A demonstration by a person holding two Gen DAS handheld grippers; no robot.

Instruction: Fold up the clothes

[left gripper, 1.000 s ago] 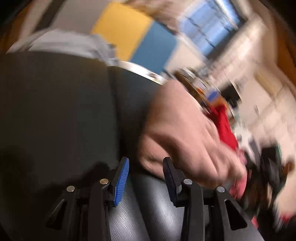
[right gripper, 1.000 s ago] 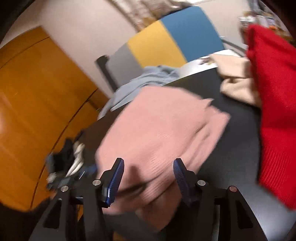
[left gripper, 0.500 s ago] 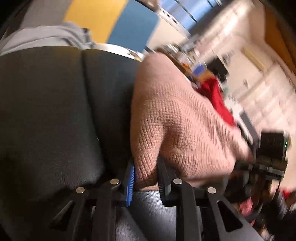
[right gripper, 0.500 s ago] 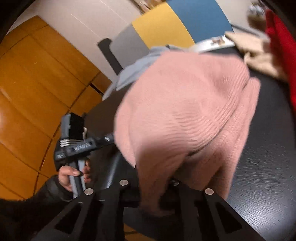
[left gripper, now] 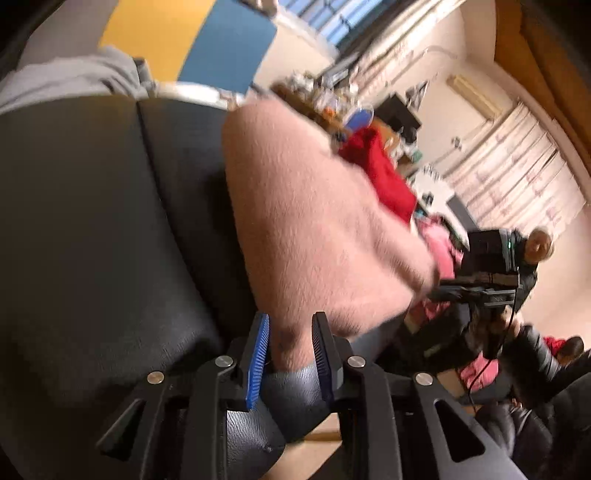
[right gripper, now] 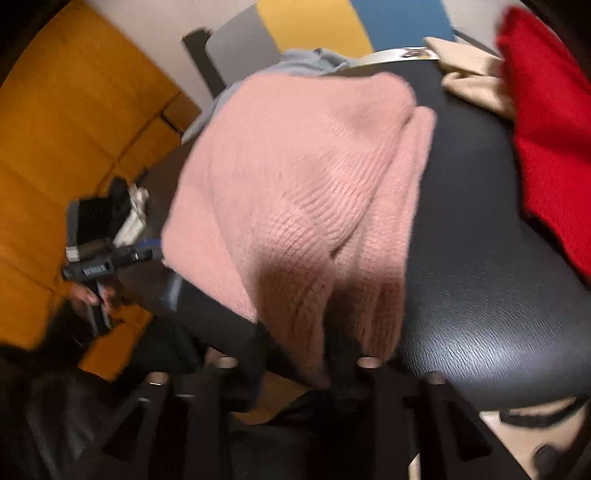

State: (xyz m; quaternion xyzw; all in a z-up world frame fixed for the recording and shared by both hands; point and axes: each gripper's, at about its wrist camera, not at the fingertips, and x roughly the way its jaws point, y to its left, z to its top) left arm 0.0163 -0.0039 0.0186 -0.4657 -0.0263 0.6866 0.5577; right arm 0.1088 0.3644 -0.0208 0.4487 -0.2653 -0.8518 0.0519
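A pink knitted sweater [right gripper: 295, 184] lies bunched on the black table [right gripper: 480, 295], its near edge hanging over the table's front rim. In the left wrist view the sweater [left gripper: 314, 229] fills the narrow gap of my left gripper [left gripper: 290, 350]; both pads touch the knit while the jaws are opening a little. My right gripper [right gripper: 299, 347] is blurred and its jaws are opening, spread wide with the sweater's hem hanging loose between them. Each gripper also shows in the other view: the left gripper [right gripper: 110, 258] in a hand, the right gripper [left gripper: 484, 284] past the sweater.
A red garment [right gripper: 546, 129] and a beige garment [right gripper: 469, 77] lie on the table's right side, and a grey garment [right gripper: 306, 61] lies at the far edge. Behind stands a yellow and blue chair back [right gripper: 351, 22]. Orange wooden panels [right gripper: 55, 129] are at the left.
The left gripper closed on the sweater's edge and still has it. The right gripper, shut on the hem half a second ago, has spread its fingers. The sweater has settled lower on the table.
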